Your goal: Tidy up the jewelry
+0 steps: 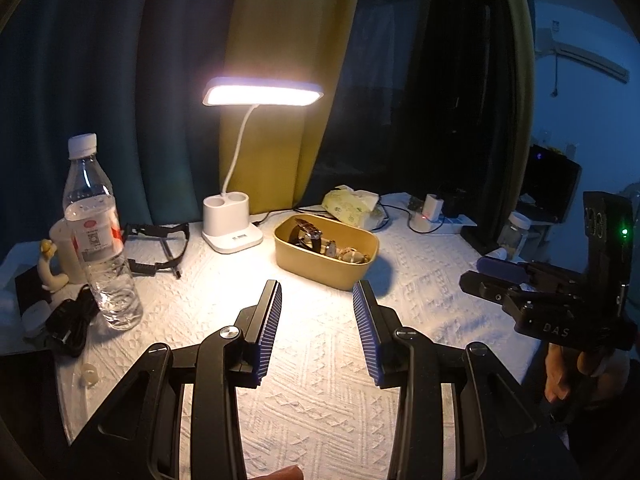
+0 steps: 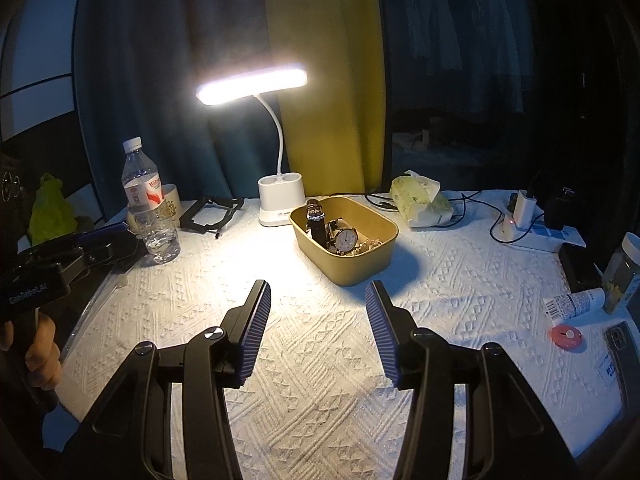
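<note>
A yellow tray [image 1: 352, 276] stands on the white textured cloth under the lamp; it also shows in the right wrist view [image 2: 360, 268]. Inside lie two watches with dark straps [image 2: 318, 222], one with a white dial [image 2: 346, 238], and a pale bracelet [image 2: 370, 245]. My left gripper [image 1: 317, 322] is open and empty, just in front of the tray. My right gripper [image 2: 318, 326] is open and empty, also short of the tray. The right gripper shows from the side in the left wrist view [image 1: 480, 270].
A lit white desk lamp [image 2: 280, 204] stands behind the tray. A water bottle [image 1: 100, 240], a mug and a black frame [image 1: 160, 248] are at the left. A tissue pack [image 2: 422, 200], chargers and cables, a jar [image 2: 624, 272], a tube and a pink disc [image 2: 566, 336] are at the right.
</note>
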### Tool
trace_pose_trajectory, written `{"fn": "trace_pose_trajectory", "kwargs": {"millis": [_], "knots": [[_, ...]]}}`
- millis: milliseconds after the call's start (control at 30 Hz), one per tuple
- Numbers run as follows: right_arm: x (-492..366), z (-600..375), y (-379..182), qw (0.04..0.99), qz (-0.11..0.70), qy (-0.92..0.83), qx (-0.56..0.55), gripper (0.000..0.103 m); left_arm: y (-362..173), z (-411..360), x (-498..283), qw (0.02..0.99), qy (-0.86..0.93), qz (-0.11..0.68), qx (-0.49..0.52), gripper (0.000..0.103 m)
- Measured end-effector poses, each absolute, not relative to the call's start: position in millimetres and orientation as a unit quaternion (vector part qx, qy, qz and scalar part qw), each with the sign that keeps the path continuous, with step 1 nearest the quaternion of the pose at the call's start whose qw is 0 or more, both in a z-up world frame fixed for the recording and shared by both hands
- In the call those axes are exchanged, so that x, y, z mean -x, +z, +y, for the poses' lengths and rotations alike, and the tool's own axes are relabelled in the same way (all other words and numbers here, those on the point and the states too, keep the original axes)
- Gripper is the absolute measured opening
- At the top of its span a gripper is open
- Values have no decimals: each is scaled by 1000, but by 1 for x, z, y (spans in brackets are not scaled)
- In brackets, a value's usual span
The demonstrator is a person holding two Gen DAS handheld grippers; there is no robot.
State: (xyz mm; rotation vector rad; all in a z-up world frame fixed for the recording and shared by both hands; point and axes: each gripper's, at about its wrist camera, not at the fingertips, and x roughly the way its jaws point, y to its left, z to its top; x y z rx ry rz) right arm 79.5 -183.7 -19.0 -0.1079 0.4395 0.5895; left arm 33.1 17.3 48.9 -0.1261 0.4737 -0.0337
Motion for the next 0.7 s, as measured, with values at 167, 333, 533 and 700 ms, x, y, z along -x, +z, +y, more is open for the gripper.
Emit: {"fn": "trace_pose_trajectory", "kwargs": {"millis": [167,333,533,700], "knots": [[-81,-183,-20,932,216,287,53,50,50,18,-35,971,-10,232,58,40],[-82,-183,-20,932,217,287,53,50,51,18,-35,972,-9,230,55,40],[-82,-183,-20,932,216,287,52,50,53,17,-33,973,-8,225,49,40],[-82,-182,-20,932,217,286,52,50,54,16,-33,974,-7,224,46,40]]}}
